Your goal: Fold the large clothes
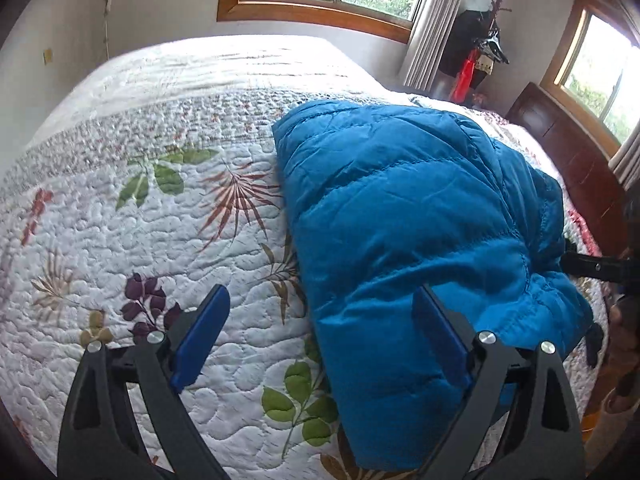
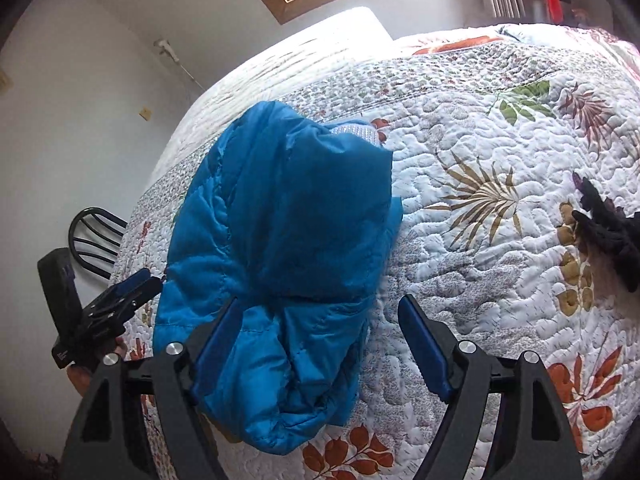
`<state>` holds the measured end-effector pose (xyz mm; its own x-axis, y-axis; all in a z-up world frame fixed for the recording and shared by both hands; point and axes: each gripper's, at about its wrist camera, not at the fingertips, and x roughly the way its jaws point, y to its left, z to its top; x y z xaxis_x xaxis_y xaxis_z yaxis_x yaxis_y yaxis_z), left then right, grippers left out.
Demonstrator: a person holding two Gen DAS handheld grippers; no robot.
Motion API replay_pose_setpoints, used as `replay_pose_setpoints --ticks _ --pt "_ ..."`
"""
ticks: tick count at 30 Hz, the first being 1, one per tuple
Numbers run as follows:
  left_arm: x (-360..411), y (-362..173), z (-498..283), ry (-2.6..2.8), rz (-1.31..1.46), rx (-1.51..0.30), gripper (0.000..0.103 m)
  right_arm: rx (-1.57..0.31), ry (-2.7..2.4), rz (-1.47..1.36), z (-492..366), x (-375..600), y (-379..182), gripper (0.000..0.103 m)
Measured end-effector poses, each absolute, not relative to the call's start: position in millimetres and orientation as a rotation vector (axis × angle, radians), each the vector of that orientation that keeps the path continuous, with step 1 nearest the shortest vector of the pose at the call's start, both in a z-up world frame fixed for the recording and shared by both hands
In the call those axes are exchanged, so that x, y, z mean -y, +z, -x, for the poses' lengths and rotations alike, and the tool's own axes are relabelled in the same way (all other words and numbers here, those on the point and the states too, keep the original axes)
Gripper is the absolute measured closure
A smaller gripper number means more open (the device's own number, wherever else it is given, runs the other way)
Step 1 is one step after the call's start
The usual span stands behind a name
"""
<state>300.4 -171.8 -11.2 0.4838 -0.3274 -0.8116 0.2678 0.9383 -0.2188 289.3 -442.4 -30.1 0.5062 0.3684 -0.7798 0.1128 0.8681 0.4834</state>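
A puffy blue quilted jacket (image 1: 404, 216), folded into a thick bundle, lies on the white leaf-patterned quilt (image 1: 132, 224) of the bed. The left claw (image 1: 320, 344) stands wide, nothing clamped — its left pad is over bare quilt, its right pad (image 1: 438, 340) over the jacket's near edge, so the bundle's left border runs up between the two. The right claw (image 2: 320, 344) is also spread wide and empty; its left pad (image 2: 218, 344) overlaps the jacket's near end, perhaps brushing the fabric, while its right pad sits above the quilt just beside the bundle. A dark glove-like item (image 2: 608, 232) lies well apart on the quilt.
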Motion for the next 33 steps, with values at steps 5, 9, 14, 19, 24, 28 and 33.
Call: replay_pose_setpoints --ticks 5,9,14,19,24,28,33 --pt "150.9 -36.2 -321.8 -0.444 0.275 -1.111 0.01 -1.044 0.2 -0.58 -293.6 447.2 -43.7 0.022" --pt "144.0 -46.3 -328.5 -0.503 0.377 -1.135 0.01 -1.051 0.246 -0.627 -296.2 445.2 -54.2 0.021" --pt "140.4 -68.8 -339.1 -0.619 0.552 -1.21 0.01 -1.065 0.276 -0.672 -302.1 441.6 -72.8 0.02" --pt "151.4 -85.9 -347.6 -0.681 0.62 -1.241 0.008 -1.069 0.304 -0.732 -310.2 439.9 -89.8 0.016" --pt "175.1 -89.6 -346.8 -0.729 0.589 -1.237 0.005 -1.077 0.337 -0.78 -316.7 436.7 -101.9 0.014" --pt "194.3 -91.6 -342.4 -0.734 0.566 -1.234 0.003 -1.08 0.363 -0.792 -321.2 429.6 -107.7 0.017" --pt "207.7 -79.7 -335.0 -0.727 0.523 -1.166 0.025 -1.044 0.39 -0.739 -321.3 419.0 -99.7 0.044"
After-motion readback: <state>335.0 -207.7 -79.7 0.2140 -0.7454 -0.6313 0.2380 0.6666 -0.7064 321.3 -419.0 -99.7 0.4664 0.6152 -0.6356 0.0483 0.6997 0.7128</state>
